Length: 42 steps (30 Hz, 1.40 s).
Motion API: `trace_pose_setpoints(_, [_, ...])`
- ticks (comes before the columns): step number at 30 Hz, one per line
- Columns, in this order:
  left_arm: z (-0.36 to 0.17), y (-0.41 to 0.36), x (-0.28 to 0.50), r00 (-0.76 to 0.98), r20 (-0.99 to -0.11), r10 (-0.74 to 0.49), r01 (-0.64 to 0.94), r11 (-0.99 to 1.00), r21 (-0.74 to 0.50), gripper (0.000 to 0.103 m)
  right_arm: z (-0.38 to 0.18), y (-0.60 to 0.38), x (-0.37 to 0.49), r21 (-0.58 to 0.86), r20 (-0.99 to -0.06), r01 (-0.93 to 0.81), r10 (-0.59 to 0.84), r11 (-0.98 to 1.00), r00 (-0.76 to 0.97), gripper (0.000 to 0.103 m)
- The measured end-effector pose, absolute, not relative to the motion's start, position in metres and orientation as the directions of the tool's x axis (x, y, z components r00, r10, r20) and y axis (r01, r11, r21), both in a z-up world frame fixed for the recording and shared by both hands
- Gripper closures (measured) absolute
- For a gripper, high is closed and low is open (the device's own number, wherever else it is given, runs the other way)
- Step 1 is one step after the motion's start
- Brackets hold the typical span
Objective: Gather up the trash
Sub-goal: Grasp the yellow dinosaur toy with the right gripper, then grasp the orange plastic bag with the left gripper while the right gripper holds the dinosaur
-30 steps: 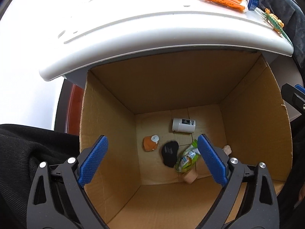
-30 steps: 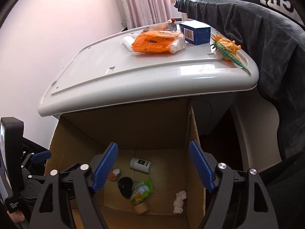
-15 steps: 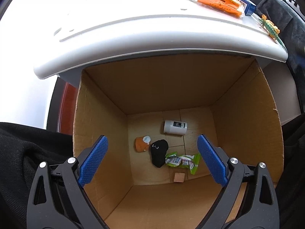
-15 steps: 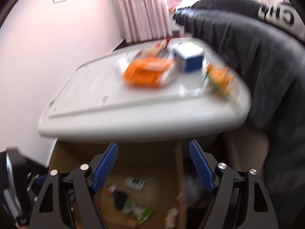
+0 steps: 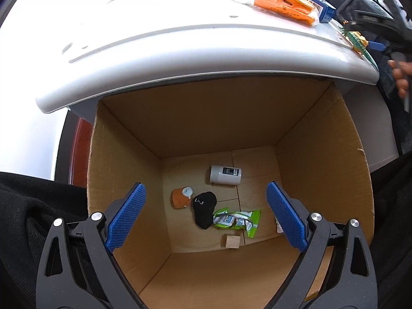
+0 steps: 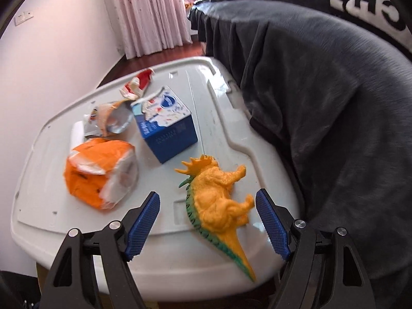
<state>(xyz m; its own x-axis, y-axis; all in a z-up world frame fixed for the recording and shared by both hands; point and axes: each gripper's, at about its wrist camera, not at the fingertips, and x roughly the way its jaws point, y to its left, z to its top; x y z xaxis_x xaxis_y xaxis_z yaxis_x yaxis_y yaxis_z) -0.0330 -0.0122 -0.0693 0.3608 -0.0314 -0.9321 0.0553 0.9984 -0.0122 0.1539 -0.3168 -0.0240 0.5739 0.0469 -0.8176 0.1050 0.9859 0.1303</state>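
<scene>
My left gripper (image 5: 206,215) is open and empty above the open cardboard box (image 5: 123,175). On the box floor lie a white cylinder (image 5: 225,175), an orange scrap (image 5: 181,197), a black piece (image 5: 204,209), a green wrapper (image 5: 238,219) and a small tan block (image 5: 233,241). My right gripper (image 6: 207,224) is open and empty over the white lid (image 6: 221,128), with the orange toy dinosaur (image 6: 219,200) between its fingers. On the lid lie an orange tissue pack (image 6: 100,170), a blue carton (image 6: 167,123) and crumpled wrappers (image 6: 116,113).
A dark grey garment (image 6: 322,103) hangs along the lid's right side. The white lid (image 5: 180,41) overhangs the box's far edge. A pink curtain (image 6: 146,13) and a wall stand behind. The right gripper and hand show at the left wrist view's right edge (image 5: 386,43).
My right gripper has risen from over the box to above the lid and now straddles the toy dinosaur. The green wrapper has settled flat on the box floor. My left gripper stays open.
</scene>
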Motion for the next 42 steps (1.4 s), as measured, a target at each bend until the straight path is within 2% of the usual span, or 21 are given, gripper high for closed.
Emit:
trace_pose_setpoints(5, [-0.067, -0.010, -0.035, 0.362, -0.931, -0.043, 0.058, 0.998, -0.024, 0.011, -0.040, -0.314, 0.164, 0.081, -0.807, 0.114, -0.002, 0.990, 0.590, 0.041])
trace_pose_setpoints(17, [-0.067, -0.002, -0.035, 0.368, -0.928, -0.048, 0.021, 0.999, -0.043, 0.011, -0.027, -0.291, 0.139, 0.033, -0.771, 0.092, -0.033, 0.995, 0.635, 0.044])
trace_pose_setpoints(22, [-0.058, -0.003, -0.034, 0.395, -0.915, -0.080, 0.029, 0.997, -0.075, 0.011, 0.005, -0.282, 0.105, 0.127, -0.730, 0.071, 0.045, 0.989, 0.681, 0.044])
trace_pose_setpoints(26, [-0.039, -0.014, -0.027, 0.431, -0.892, -0.136, 0.088, 0.990, -0.108, 0.011, 0.030, -0.283, 0.060, 0.175, -0.680, 0.056, 0.079, 0.983, 0.729, 0.044])
trace_pose_setpoints(31, [-0.002, -0.050, 0.020, 0.490, -0.839, -0.238, 0.231, 0.963, -0.138, 0.011, 0.045, -0.304, 0.031, 0.210, -0.654, 0.089, 0.072, 0.974, 0.753, 0.044])
trace_pose_setpoints(35, [0.023, -0.087, 0.069, 0.548, -0.785, -0.289, 0.380, 0.922, -0.074, 0.011, 0.049, -0.327, 0.021, 0.260, -0.627, 0.135, 0.061, 0.956, 0.776, 0.044])
trace_pose_setpoints(37, [0.027, -0.104, 0.098, 0.550, -0.770, -0.323, 0.458, 0.888, -0.046, 0.011, 0.050, -0.335, 0.018, 0.285, -0.616, 0.151, 0.060, 0.946, 0.785, 0.044])
trace_pose_setpoints(42, [0.017, -0.119, 0.158, 0.512, -0.778, -0.363, 0.512, 0.857, -0.063, 0.011, 0.047, -0.342, 0.020, 0.318, -0.613, 0.160, 0.074, 0.934, 0.786, 0.044])
